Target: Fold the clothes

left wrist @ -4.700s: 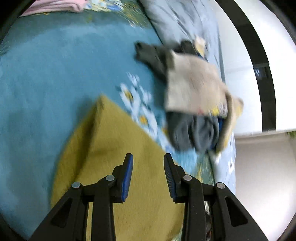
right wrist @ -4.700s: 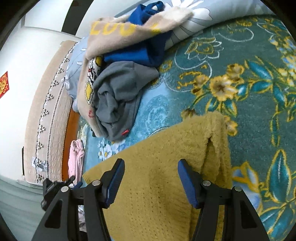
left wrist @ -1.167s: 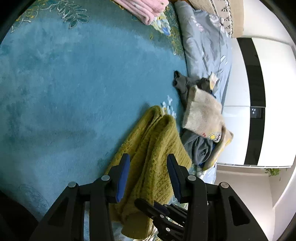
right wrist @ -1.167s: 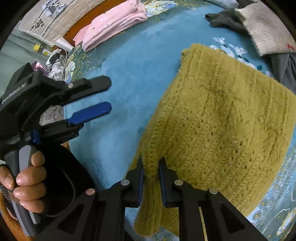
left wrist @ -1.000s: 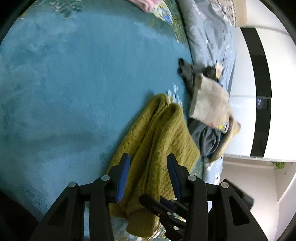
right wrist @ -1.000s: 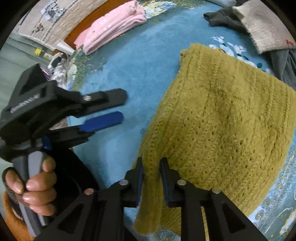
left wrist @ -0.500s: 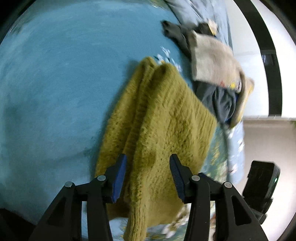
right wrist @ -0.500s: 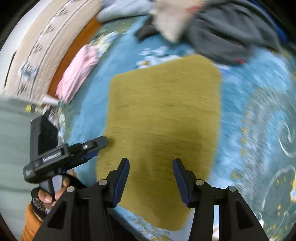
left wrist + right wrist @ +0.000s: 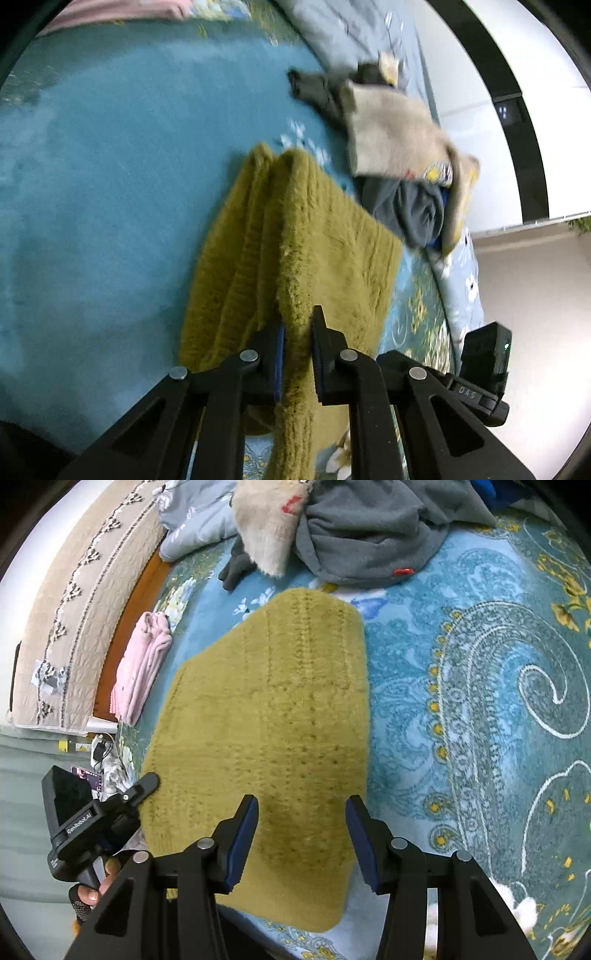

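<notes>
An olive-yellow knitted sweater [image 9: 332, 243] lies folded on the blue patterned blanket [image 9: 110, 184]. My left gripper [image 9: 298, 328] is shut on a raised ridge of its near left edge, and the knit hangs down between the pads. In the right wrist view the same sweater [image 9: 280, 709] lies flat in a rough rectangle. My right gripper [image 9: 301, 812] hovers open over its near end with nothing between the fingers. The left gripper [image 9: 122, 805], held by a hand, shows at the sweater's left edge.
A heap of clothes, beige fleece [image 9: 391, 136] over a grey garment [image 9: 413, 210], lies just beyond the sweater. A folded pink garment [image 9: 142, 664] sits at the blanket's left edge by the quilted headboard [image 9: 74, 602]. White wall and dark trim lie to the right.
The left gripper closed on the sweater's edge fold and lifted it slightly. The right gripper let go of that edge, opened, and swung right to stand over the sweater's near end.
</notes>
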Demonstrator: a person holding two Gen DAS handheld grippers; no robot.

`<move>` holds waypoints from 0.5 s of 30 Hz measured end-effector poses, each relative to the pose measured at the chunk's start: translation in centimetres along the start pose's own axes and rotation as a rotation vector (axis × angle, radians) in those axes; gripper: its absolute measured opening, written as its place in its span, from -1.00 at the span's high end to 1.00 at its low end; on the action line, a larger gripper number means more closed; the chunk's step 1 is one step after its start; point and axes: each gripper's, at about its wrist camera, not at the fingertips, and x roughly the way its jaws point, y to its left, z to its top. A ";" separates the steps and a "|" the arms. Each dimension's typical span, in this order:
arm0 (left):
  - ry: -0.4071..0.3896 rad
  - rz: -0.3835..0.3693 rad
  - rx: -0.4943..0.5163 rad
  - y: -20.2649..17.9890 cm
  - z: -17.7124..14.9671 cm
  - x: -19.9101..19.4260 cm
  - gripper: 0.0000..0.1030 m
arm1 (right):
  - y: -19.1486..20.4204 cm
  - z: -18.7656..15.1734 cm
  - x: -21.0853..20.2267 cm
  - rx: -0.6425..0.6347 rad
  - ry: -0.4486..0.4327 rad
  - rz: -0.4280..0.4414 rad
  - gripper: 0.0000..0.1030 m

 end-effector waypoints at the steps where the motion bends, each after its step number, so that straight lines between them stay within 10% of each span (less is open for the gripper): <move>1: -0.011 0.016 -0.012 0.3 0.0 -0.2 0.76 | 0.0 0.0 0.1 -0.001 0.000 0.002 -0.03; 15: 0.097 0.173 -0.210 4.9 1.1 3.6 0.64 | -3.9 -3.1 3.2 0.119 0.045 0.155 -0.38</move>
